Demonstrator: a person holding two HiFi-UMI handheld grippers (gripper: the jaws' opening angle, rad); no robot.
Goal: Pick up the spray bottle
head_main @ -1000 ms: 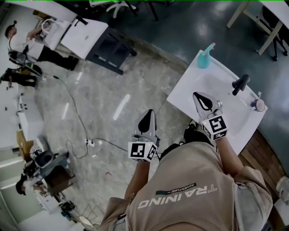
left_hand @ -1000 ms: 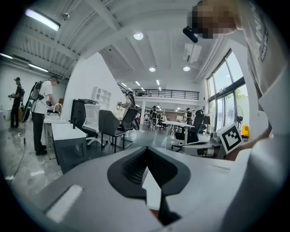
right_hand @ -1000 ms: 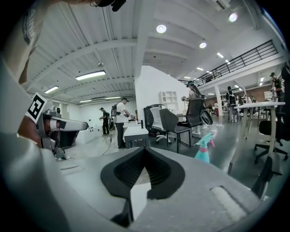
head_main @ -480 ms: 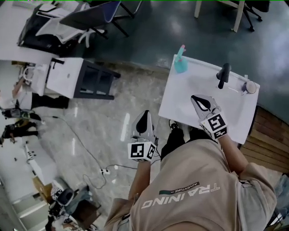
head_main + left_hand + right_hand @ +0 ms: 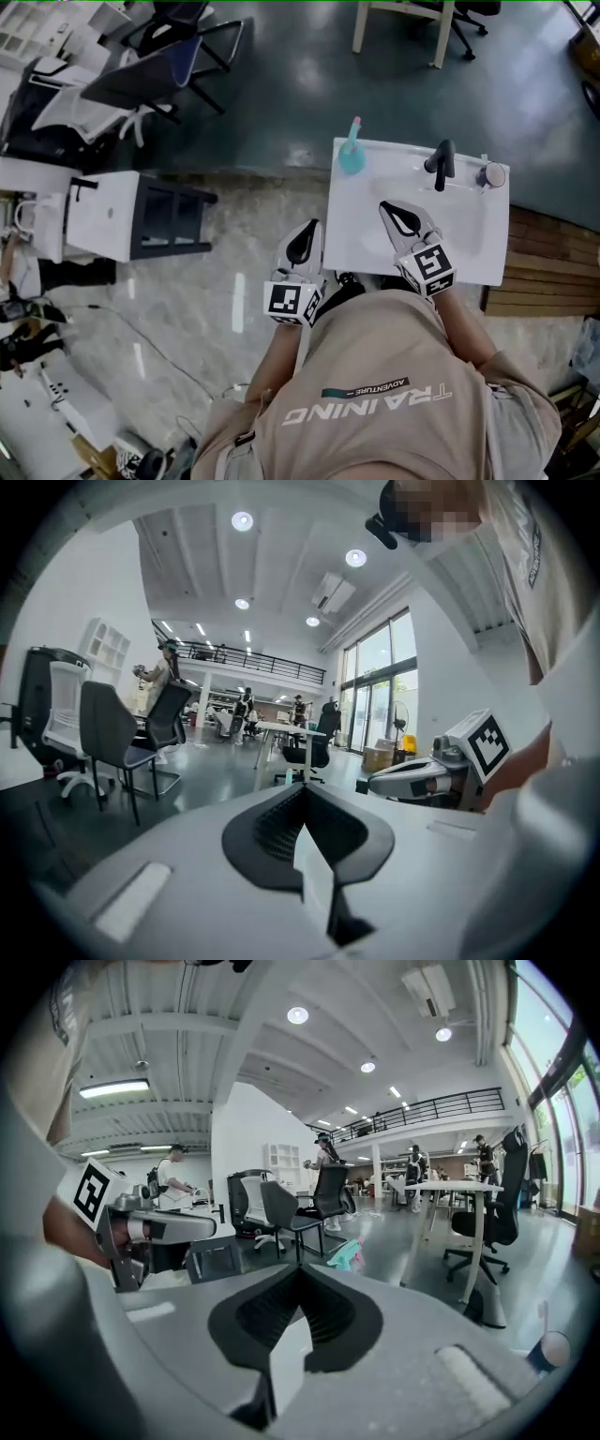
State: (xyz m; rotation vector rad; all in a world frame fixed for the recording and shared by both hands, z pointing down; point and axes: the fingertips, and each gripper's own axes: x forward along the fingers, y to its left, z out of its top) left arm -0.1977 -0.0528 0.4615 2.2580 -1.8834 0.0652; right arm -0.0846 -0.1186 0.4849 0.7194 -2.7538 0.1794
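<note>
There is one spray bottle (image 5: 352,156), and it stands on the far left corner of the one white worktop (image 5: 352,236). Two tools are in view, each carrying one marker cube. The left tool (image 5: 310,228) hangs over the floor just beside the worktop's left edge. Its jaws are clenched tip to tip with nothing between them. The right tool (image 5: 388,209) is over the worktop's basin (image 5: 469,230), and its jaws are likewise pressed together and empty. From the right tool the bottle lies ahead and to the left, well apart from its tip. From the left tool it lies ahead and to the right, farther off still. The bottle is upright, with its long axis vertical: the teal body sits on the worktop and the pink spray head is on top. In the right gripper view it shows just past the closed tips, a little to their right. Which way the nozzle faces is too small to tell. One black faucet (image 5: 440,164) rises ahead and slightly right of the right tool. One small round object (image 5: 490,174) sits just beside the faucet, farther to the right. The left marker cube (image 5: 294,302) and the right marker cube (image 5: 430,267) sit at the near ends of the tools, close to the person's torso.
</note>
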